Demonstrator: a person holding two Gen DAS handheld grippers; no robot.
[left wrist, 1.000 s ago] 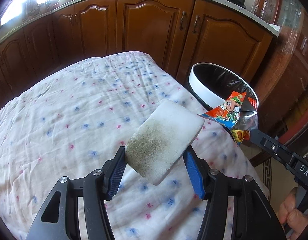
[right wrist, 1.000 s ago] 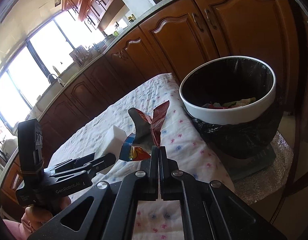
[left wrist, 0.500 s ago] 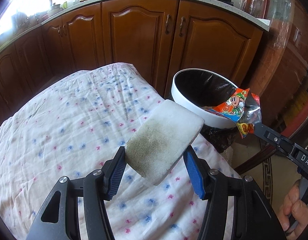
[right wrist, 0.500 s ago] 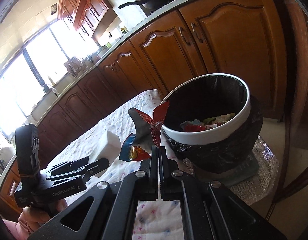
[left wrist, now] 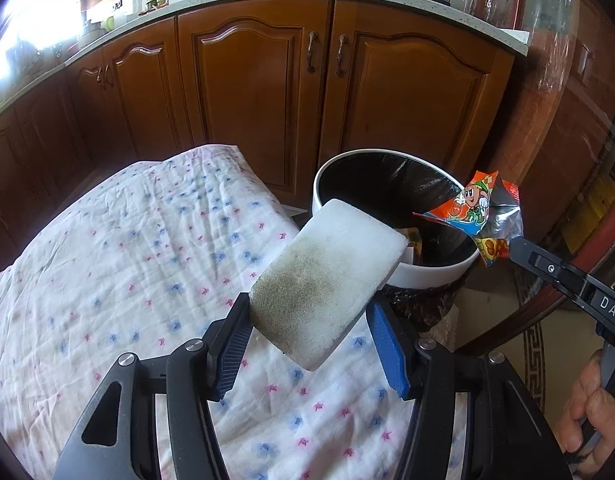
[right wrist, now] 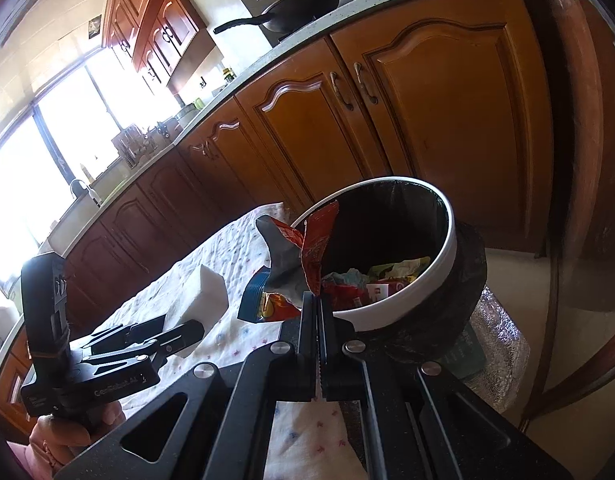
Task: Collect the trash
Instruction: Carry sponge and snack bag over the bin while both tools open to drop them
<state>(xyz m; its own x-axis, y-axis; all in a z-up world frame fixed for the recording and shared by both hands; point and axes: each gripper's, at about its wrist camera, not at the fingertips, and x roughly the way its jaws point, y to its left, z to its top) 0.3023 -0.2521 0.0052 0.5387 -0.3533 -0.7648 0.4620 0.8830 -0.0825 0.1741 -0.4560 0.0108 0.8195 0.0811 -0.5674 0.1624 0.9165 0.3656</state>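
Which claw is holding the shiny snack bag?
The right claw, pinched shut on the snack wrapper. The left claw grips a white sponge instead.

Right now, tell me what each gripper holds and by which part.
Left gripper: the dirty white sponge, clamped across its near end. Right gripper: the snack wrapper, pinched at its bottom edge.

The right gripper (right wrist: 318,300) pinches a crumpled snack wrapper (right wrist: 303,256) at the rim of a white trash bin (right wrist: 447,248) lined with black plastic.
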